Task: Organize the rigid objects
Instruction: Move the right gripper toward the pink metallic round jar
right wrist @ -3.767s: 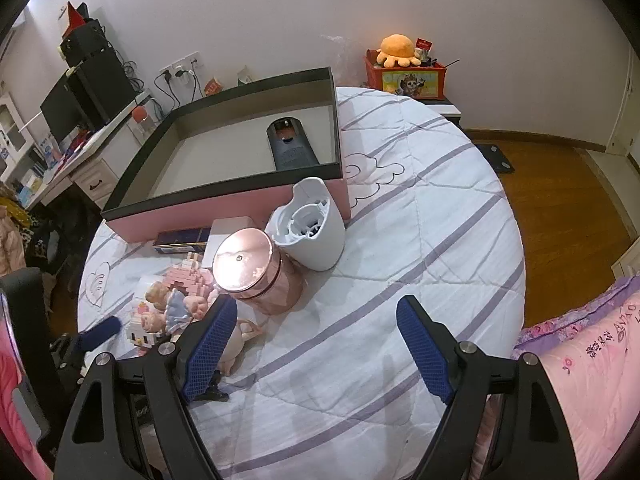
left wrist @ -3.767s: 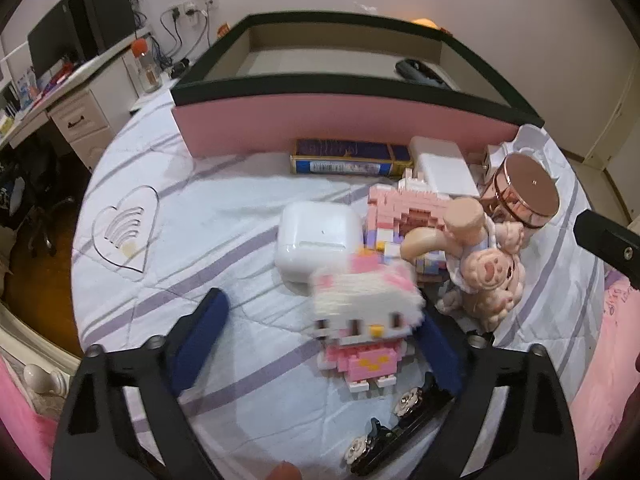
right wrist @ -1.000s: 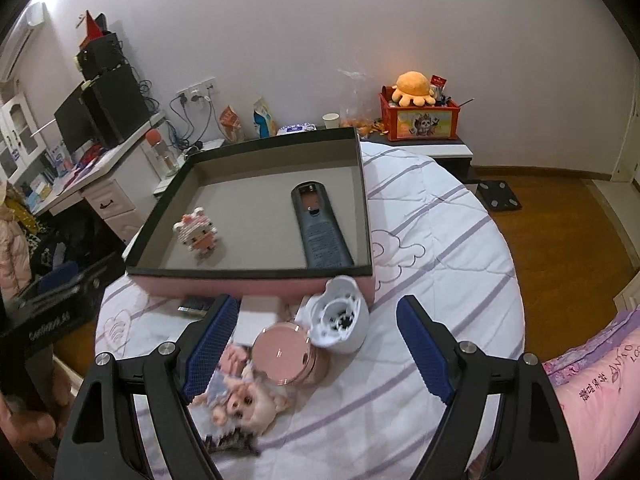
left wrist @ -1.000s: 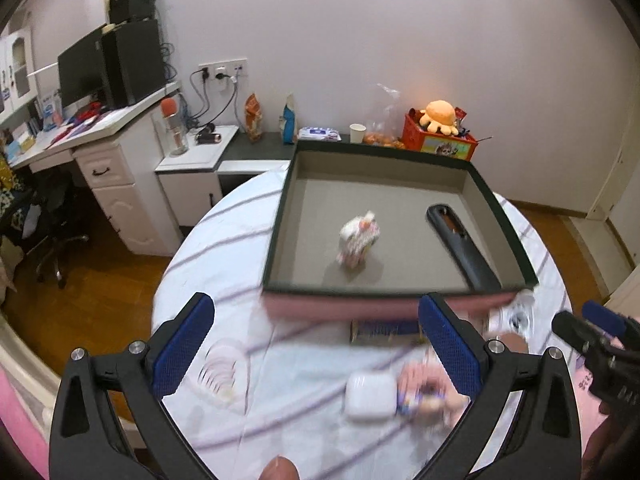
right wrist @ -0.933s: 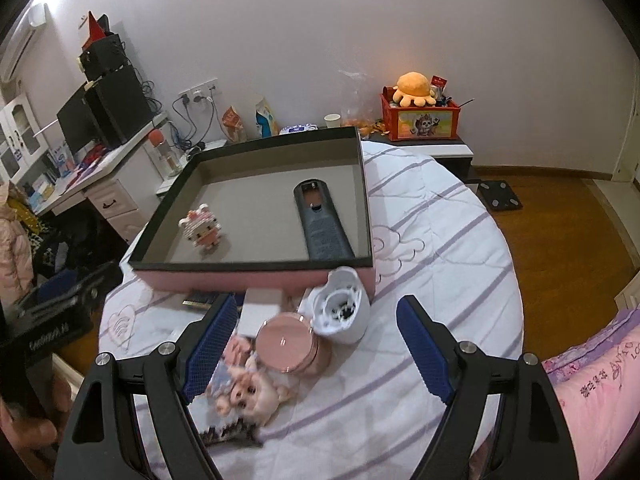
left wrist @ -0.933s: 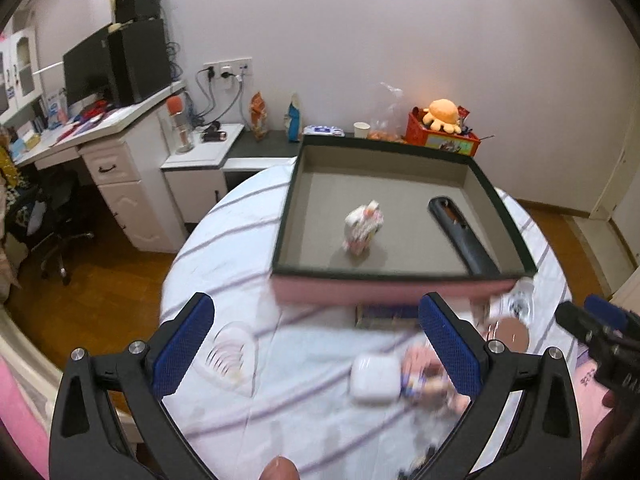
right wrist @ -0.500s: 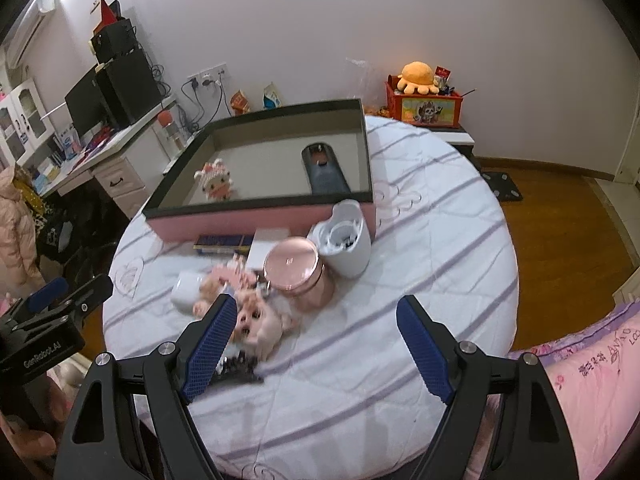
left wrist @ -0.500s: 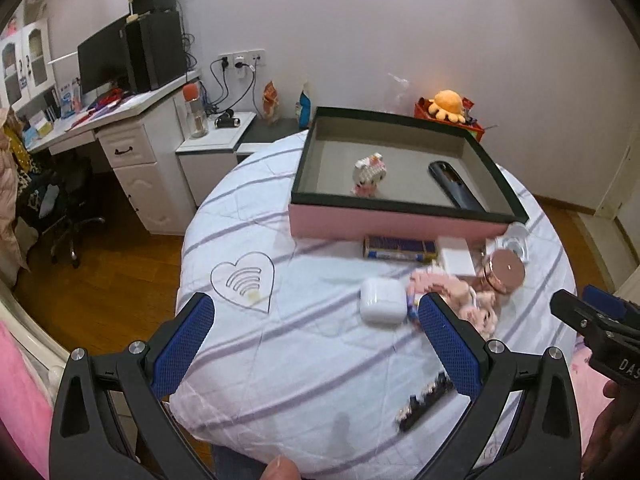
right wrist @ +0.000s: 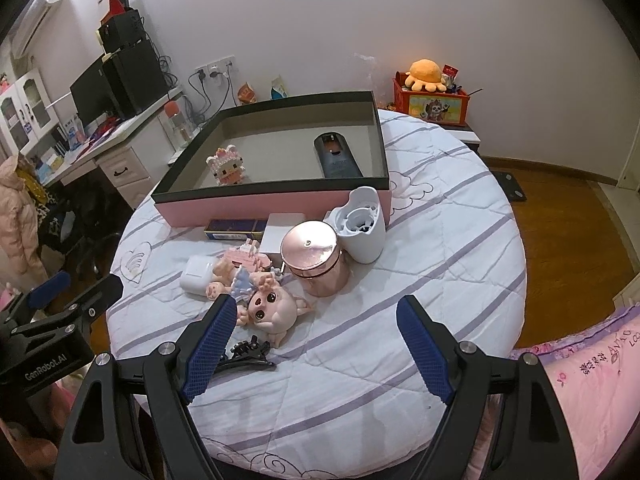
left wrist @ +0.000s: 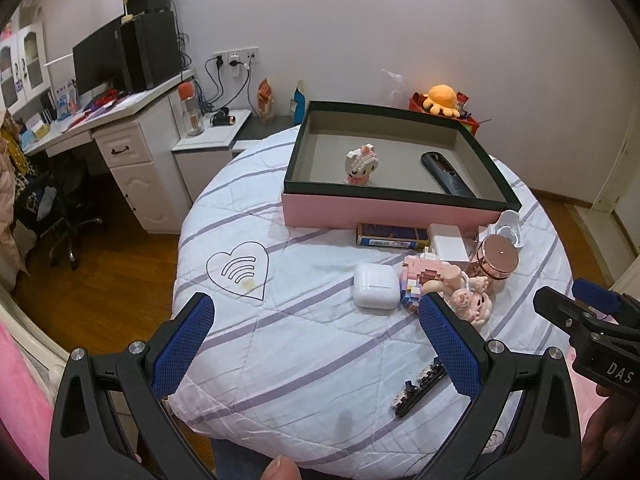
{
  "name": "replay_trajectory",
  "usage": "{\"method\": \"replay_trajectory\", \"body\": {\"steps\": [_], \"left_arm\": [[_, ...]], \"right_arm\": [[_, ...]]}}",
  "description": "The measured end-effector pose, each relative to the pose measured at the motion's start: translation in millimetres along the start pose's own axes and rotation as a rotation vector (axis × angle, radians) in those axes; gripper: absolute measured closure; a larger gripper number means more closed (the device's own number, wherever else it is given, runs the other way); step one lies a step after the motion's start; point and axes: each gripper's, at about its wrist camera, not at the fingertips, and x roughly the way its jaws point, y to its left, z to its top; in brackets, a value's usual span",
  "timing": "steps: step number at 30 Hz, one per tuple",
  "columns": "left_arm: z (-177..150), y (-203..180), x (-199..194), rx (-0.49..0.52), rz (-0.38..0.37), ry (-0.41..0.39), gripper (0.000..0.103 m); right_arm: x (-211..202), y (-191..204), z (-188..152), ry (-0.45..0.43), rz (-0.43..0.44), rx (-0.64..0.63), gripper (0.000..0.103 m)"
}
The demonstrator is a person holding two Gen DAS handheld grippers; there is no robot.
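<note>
A pink box with a dark rim (left wrist: 384, 210) (right wrist: 280, 200) sits at the back of the round table. Inside stand a block-built cat figure (left wrist: 361, 164) (right wrist: 225, 166) and a black remote (left wrist: 447, 173) (right wrist: 337, 156). In front of the box lie a white earbud case (left wrist: 375, 291), a pink block model (left wrist: 420, 276), a pig doll (right wrist: 272, 308), a rose-gold tin (right wrist: 314, 258), a white cup-shaped device (right wrist: 362, 224), a blue flat box (left wrist: 390, 237), a white square block (left wrist: 448, 244) and a black hair clip (right wrist: 244, 354). My left gripper (left wrist: 316, 344) and right gripper (right wrist: 316, 340) are both open and empty, held back above the table's near edge.
A desk with monitor and drawers (left wrist: 120, 120) stands to the left, with a chair (left wrist: 68, 216) beside it. A small cabinet (left wrist: 216, 148) is behind the table. A red toy box with an orange plush (right wrist: 430, 96) stands by the wall. Wooden floor surrounds the table.
The cat figure went from my left gripper into the box. Both grippers have since pulled back and away from the box, so the whole table now shows.
</note>
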Motion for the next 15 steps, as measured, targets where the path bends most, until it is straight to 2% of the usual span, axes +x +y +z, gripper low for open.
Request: {"method": "replay_trajectory", "body": {"steps": [15], "left_arm": [[2.1,2.1,17.2,-0.004,0.000,0.034,0.000]], "right_arm": [[24.0,-4.3,8.3,0.026,-0.024,0.019,0.019]]}}
